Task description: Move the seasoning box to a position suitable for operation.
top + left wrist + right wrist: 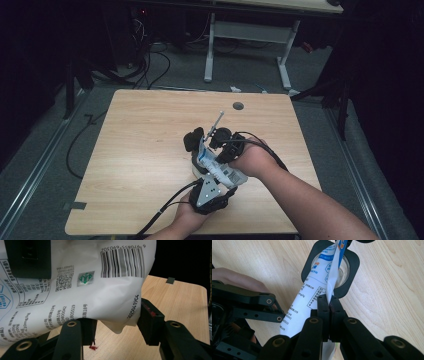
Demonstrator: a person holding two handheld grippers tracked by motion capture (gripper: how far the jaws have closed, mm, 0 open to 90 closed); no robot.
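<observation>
While a person's two hands work low over the pale wooden worktop, the high view shows a white printed plastic pouch with blue markings held slantwise between the left tool and the right tool, its upper end tipped toward a black square-framed holder with a clear round cup; a thin metal rod sticks up just behind.

From the left tool's view, the pouch hangs between the two black jaws, its creased, barcoded lower corner sagging between them; one pad touches the film at the right, while contact at the other is hard to make out, so this reads as a loose cradle rather than a firm pinch. The film looks soft, light and slick, and likely to buckle wherever it is squeezed.

Seen from the right tool, the jaws are clamped tight on the flat sealed edge of the pouch, whose far end dips into the cup of the holder. That stiff seam seems the surest place to take hold; the slack belly would probably slip.
</observation>
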